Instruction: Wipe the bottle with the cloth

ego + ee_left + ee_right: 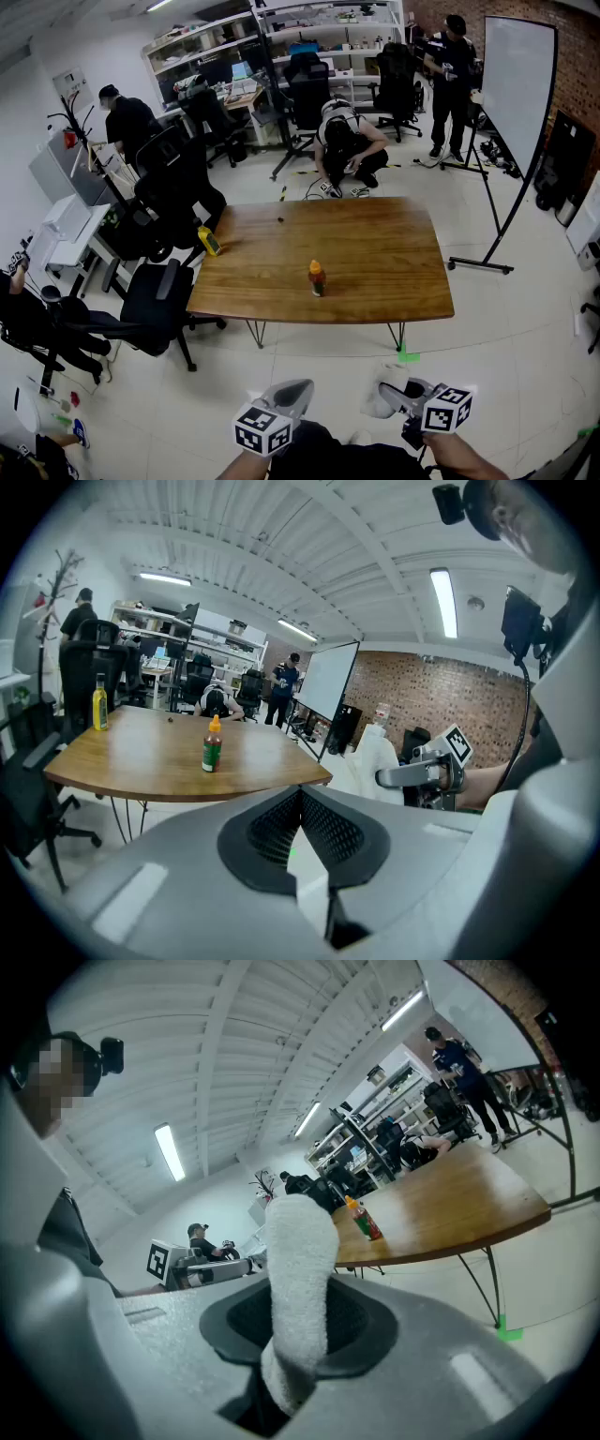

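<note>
A small bottle (pixel 317 278) with an orange cap and a red and green label stands upright near the front edge of the wooden table (pixel 375 281). It also shows as the bottle (pixel 212 744) in the left gripper view and the bottle (pixel 364 1220) in the right gripper view. My left gripper (pixel 293 396) is shut with nothing in it, low and well short of the table. My right gripper (pixel 394 397) is shut on a white cloth (pixel 295 1288) that sticks up between its jaws; in the head view the cloth (pixel 380 405) hangs by the gripper.
A yellow bottle (pixel 209 241) lies at the table's left edge. Black office chairs (pixel 159 300) stand left of the table. A whiteboard on a stand (pixel 514 103) is at the right. A person crouches (pixel 345 150) behind the table; others stand near the shelves.
</note>
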